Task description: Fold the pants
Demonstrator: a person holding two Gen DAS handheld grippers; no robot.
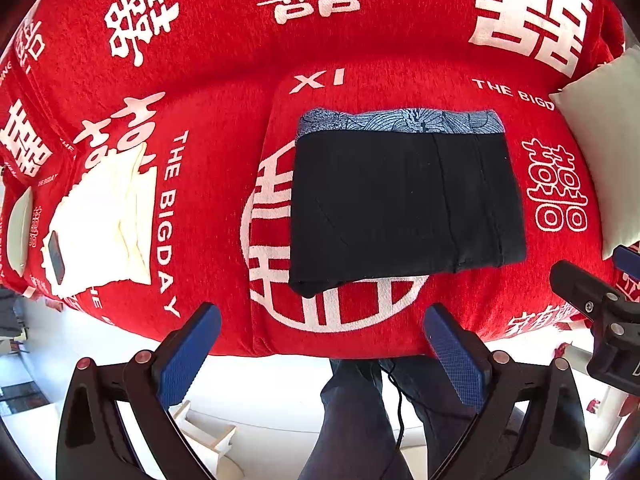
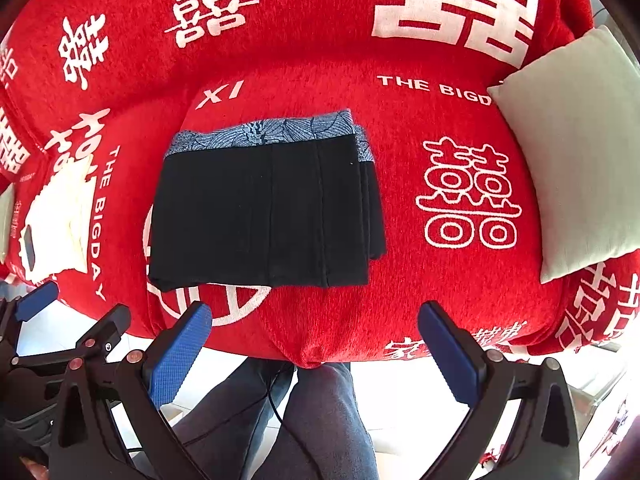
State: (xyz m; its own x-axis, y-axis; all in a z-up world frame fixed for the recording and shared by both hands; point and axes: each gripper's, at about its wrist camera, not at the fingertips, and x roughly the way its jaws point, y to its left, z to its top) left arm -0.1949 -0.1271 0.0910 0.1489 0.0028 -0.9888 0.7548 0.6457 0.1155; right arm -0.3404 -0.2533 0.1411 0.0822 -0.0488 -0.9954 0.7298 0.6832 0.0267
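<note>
The black pants (image 1: 406, 204) already lie folded into a compact rectangle mid-sofa (image 1: 224, 60), seemingly finished though inner layers stay hidden, while the left gripper (image 1: 320, 354) and right gripper (image 2: 316, 354) hang wide and empty near its front edge.

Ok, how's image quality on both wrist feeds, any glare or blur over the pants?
Left wrist: pants sharp, evenly lit, no glare; strong fisheye bending at the edges. Right wrist: the same, though the black fabric hides fold detail; floor below the sofa cover is overexposed.
</note>
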